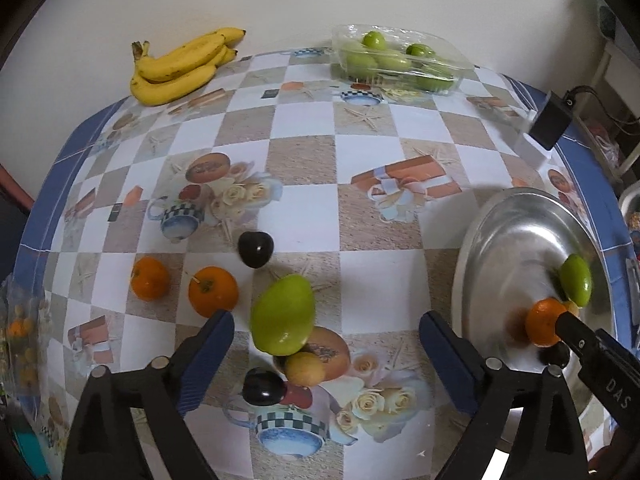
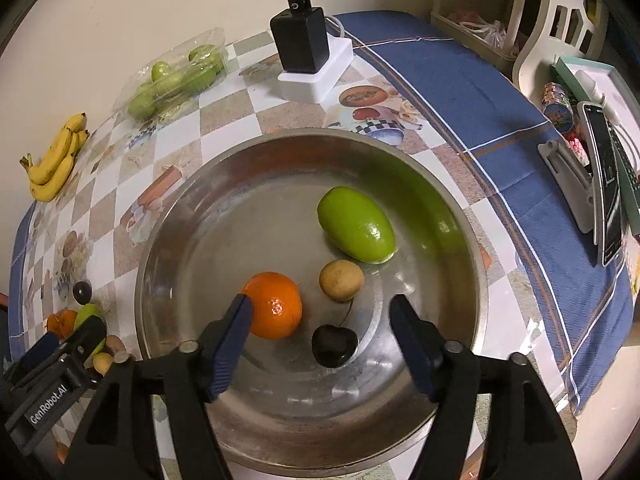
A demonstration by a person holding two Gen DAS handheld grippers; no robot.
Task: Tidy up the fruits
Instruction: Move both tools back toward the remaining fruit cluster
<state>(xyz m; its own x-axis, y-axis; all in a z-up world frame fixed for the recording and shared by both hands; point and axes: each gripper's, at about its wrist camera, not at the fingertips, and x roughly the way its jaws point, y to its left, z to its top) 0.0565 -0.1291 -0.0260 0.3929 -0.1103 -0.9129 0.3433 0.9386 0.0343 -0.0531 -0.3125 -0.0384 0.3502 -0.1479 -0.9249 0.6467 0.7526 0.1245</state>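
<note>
A steel bowl (image 2: 460, 216) holds a green fruit (image 2: 355, 224), an orange (image 2: 276, 306), a small tan fruit (image 2: 341, 280) and a dark cherry (image 2: 334, 345). My right gripper (image 2: 322, 314) is open above the bowl, its left finger touching the orange. My left gripper (image 1: 326, 330) is open over the table, around a green fruit (image 1: 282, 314), with a small yellow fruit (image 1: 305, 368) and a dark cherry (image 1: 264, 387) just below. Two oranges (image 1: 213, 290) (image 1: 149, 278) and another cherry (image 1: 255, 249) lie to its left. The bowl (image 1: 516, 240) shows at right in the left wrist view.
A banana bunch (image 1: 180, 66) and a clear box of green fruits (image 1: 396, 60) stand at the table's far edge by the wall. A black charger on a white block (image 2: 306, 52) sits behind the bowl. A phone on a stand (image 2: 600, 184) is at right.
</note>
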